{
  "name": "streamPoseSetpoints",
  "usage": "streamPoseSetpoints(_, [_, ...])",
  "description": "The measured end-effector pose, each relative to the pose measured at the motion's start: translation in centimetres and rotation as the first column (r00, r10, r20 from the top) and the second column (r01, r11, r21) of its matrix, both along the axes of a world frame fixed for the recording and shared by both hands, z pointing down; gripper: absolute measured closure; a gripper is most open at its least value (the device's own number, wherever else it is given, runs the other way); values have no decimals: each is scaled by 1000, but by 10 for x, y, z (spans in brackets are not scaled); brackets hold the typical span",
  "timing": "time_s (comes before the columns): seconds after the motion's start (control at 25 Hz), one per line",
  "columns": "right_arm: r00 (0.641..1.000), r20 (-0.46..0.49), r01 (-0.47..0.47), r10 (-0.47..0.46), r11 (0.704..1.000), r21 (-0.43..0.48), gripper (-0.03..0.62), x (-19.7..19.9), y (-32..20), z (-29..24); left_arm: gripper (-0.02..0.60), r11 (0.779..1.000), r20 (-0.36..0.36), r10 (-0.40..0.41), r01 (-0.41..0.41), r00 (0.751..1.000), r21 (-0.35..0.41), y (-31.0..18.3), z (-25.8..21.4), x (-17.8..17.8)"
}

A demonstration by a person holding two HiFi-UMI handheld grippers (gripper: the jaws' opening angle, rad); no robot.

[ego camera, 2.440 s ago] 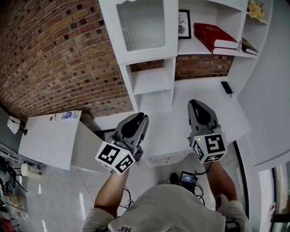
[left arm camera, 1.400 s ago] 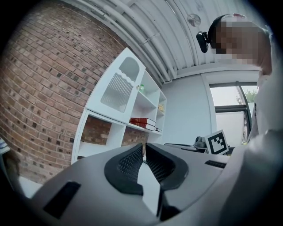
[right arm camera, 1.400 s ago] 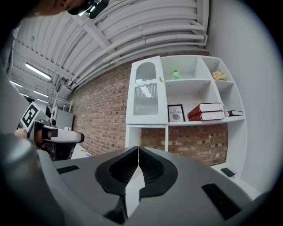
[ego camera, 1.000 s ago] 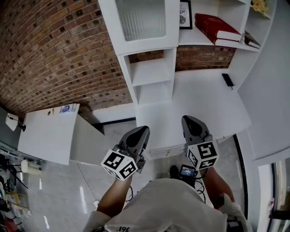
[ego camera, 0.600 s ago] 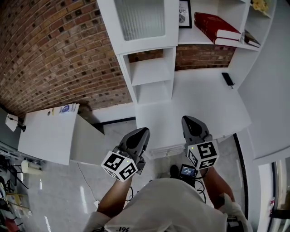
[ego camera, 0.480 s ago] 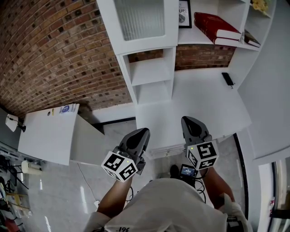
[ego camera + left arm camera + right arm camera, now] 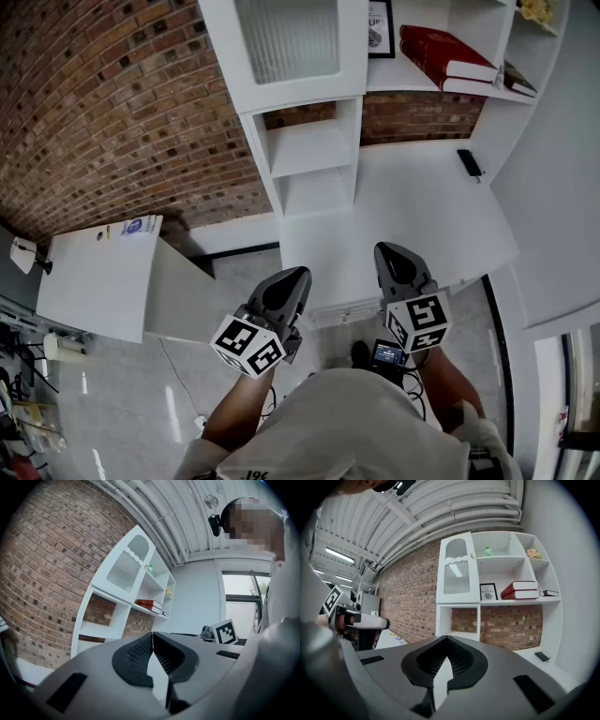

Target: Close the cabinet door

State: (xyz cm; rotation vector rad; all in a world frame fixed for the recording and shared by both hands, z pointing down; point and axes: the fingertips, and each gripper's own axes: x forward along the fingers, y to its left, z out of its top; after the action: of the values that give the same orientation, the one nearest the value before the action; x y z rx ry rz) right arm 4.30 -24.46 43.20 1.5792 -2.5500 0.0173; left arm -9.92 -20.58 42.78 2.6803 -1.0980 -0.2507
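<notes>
The left hand-held gripper (image 7: 300,273) and right hand-held gripper (image 7: 387,249) hover over the white table's (image 7: 422,206) near edge, jaws together and empty — the white ribbed-glass cabinet door (image 7: 286,42) sits flush, well beyond

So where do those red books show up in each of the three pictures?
Head view: the red books sit at the top right, on a shelf.
Left gripper view: the red books are small, near the centre.
Right gripper view: the red books are right of centre, on the shelf.
Shared landmark: the ribbed-glass cabinet door, left of the books in every view.
</notes>
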Motion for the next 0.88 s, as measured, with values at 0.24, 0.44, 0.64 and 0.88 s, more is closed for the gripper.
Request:
streamPoseSetpoints(0.24, [1000,-3,3,-3,1000,1,568,-3,3,1,569,1000,4,9,-9,1000,2,3,1,-1])
streamPoseSetpoints(0.44, [1000,-16,3,-3,1000,9,568,-5,3,0,569,1000,2,14,-14,1000,3,3,1,-1])
streamPoseSetpoints(0.64, [1000,-23,1,0,1000,6,568,-4,5,-1,569,1000,-1,15,-15,1000,-11,5,2,1])
streamPoseSetpoints(0.88, [1000,-14,1,-1,1000,17,568,-1,-3,-6,569,1000,-4,9,-9,1000,-1,-1,-4,3])
